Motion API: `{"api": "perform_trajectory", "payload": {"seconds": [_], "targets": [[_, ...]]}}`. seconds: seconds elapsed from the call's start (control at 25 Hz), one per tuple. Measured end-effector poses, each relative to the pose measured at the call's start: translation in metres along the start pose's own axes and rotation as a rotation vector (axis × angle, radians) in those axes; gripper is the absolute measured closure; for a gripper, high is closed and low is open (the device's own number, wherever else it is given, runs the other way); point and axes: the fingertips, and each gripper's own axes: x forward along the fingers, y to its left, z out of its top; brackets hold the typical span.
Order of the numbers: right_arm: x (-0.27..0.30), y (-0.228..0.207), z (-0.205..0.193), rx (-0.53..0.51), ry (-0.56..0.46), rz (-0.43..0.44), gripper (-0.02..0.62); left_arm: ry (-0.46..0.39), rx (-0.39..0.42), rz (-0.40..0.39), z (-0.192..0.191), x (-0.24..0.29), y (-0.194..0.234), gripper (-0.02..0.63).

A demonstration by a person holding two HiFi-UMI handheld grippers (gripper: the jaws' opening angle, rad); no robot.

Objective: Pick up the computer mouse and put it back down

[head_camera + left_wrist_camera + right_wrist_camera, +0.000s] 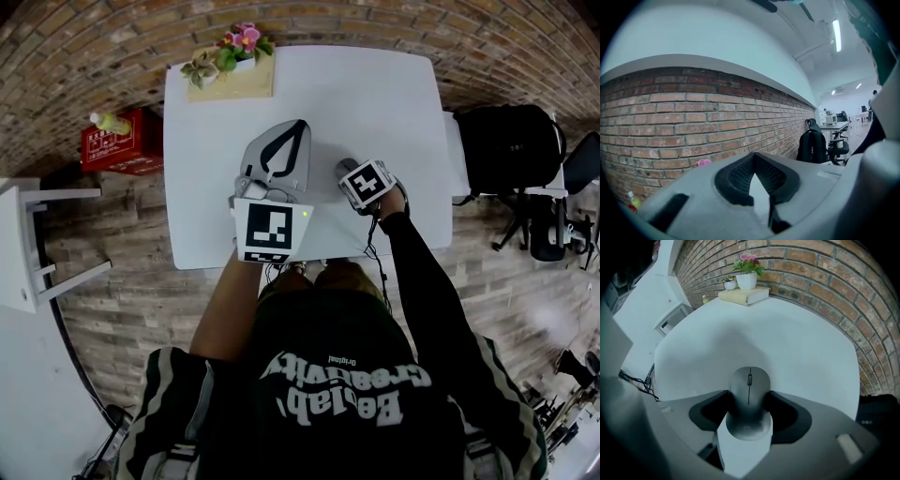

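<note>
A grey computer mouse with a scroll wheel lies on the white table, near its front edge. My right gripper points steeply down over it, and its black pads press against the mouse's two sides. In the head view only the mouse's far end peeks out from under the right gripper's marker cube. My left gripper hovers to the left of the mouse and points across the table. Its fingertips meet at the far end with nothing between them, as the left gripper view also shows.
A book with two small potted plants sits at the table's far left corner. A red box with a bottle stands on the floor to the left. A black backpack rests on a chair to the right. A brick wall lies beyond.
</note>
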Motion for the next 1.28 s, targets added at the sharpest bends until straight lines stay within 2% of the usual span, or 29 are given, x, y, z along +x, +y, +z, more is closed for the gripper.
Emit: {"api": "perform_trajectory", "payload": {"seconds": [0.16,0.44,0.8,1.28], "targets": [[-0.010,-0.009,0.002,0.030,-0.117,-0.063,0.307,0.000,0.001,0.010,0.002,-0.001,0.002,0.600],[-0.047,-0.016,0.020,0.138,-0.339,-0.105,0.308,-0.016,0.018,0.023,0.013,-0.003,0.008,0.600],[-0.122,-0.031,0.058,0.157,-0.594,-0.192,0.310,-0.050,0.063,0.012,0.039,-0.002,0.003,0.600],[-0.251,-0.040,0.110,0.154,-0.918,-0.309,0.308,-0.071,0.078,0.098,0.070,-0.013,0.027,0.600]]}}
